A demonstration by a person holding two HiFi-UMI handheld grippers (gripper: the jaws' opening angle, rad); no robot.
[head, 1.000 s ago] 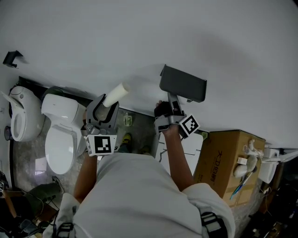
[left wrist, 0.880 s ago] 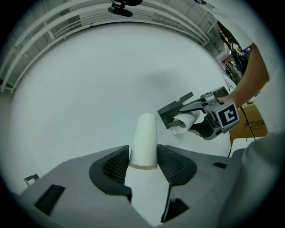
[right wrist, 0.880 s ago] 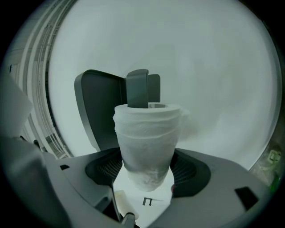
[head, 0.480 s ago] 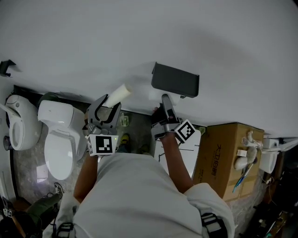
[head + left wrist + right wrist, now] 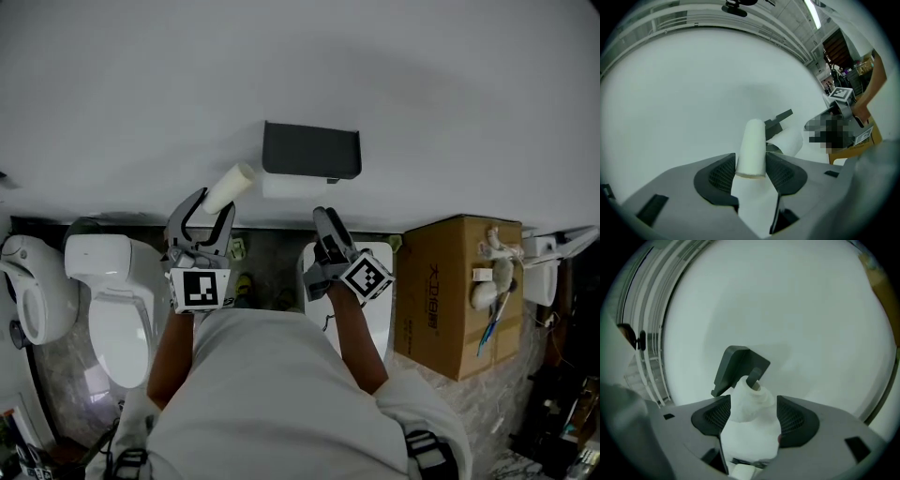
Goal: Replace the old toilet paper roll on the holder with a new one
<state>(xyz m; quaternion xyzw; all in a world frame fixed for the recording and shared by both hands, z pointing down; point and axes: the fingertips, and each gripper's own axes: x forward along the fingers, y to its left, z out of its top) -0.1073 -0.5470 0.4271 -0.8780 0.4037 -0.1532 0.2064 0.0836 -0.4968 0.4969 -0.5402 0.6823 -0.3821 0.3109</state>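
Head view: the left gripper is clenched on a bare tube and holds it left of the holder, probably to keep the spent core clear. A paper roll hangs at the holder's lower edge, and the right gripper is just below it.

Left gripper view: both pads pinch the tube's near end.

Right gripper view: the paper roll sits threaded on the holder's arm, framed by wide jaws that have just been closing slightly. The pads seem not to press on it, so it looks released.
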